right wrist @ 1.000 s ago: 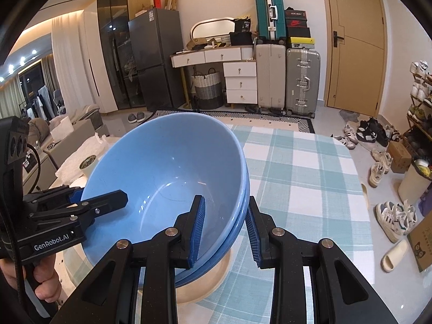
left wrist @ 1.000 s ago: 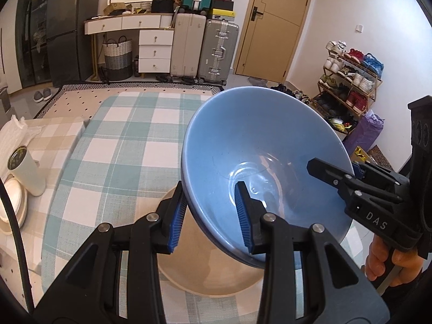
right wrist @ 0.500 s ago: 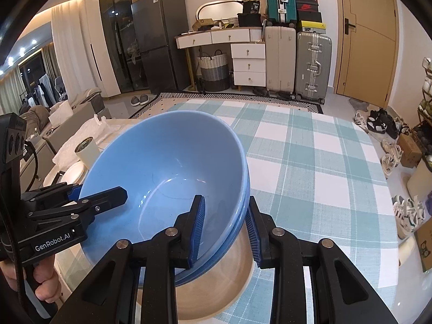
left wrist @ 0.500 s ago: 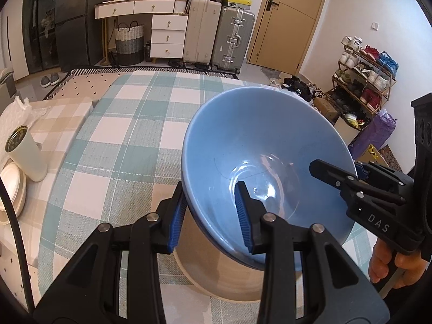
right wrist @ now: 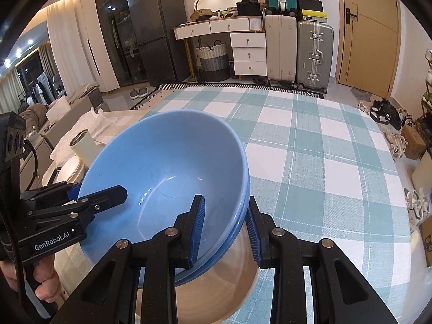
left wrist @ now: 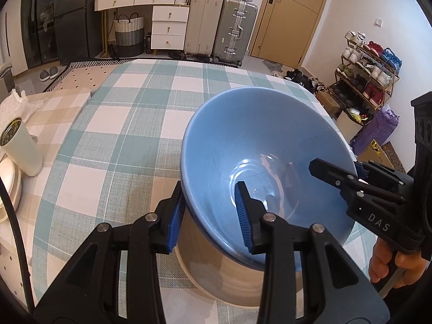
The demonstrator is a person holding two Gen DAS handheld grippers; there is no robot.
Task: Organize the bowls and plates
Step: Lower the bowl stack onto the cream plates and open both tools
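1. Covering the table with a teal-and-white checked cloth, wide bare squares stretching away toward the room behind.
2. Hanging tilted above the near edge of that table: stacked blue bowls, two rims visible on the right-wrist view, one nested in the other.
3. Sitting directly under the stack: beige bowl, also showing below the blue rims in the other view; whether touching the blue ones, cannot tell.
4. Clamping the stack's left rim: left gripper, jaws standing narrow, one blue pad inside the bowl and one outside, pressing on the wall.
5. Clamping the opposite rim: right gripper, same narrow gap, pads biting both rims from inside and outside; seen across the bowl from the left view as well.
6. Gripping the handles below: a hand on the right tool, a hand on the left tool.
7. Standing well off to the left side: white cup, beside a pile of white plates.
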